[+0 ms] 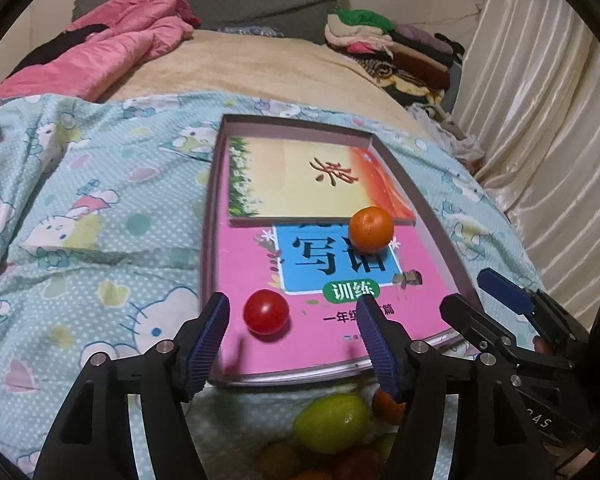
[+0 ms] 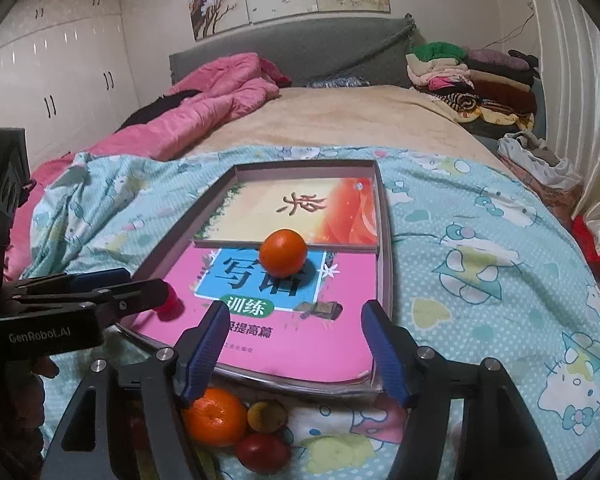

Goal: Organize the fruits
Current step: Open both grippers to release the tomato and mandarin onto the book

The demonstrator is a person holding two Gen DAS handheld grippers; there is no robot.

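Fig.: Placing step. Left gripper (image 1: 292, 340) and right gripper (image 2: 296, 350) are standing part open, both empty. Tomato (image 1: 265, 312) and orange (image 2: 283, 253) are lying in the box (image 2: 385, 216). Next, prob.: reaching for the loose fruit pile (image 2: 236, 428) w/ jaws open.

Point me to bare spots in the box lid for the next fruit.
Free: the pink book near the right wall, and the yellow book behind the orange. Crowded: the near-left corner by the red fruit, and the fruit pile below the tray.
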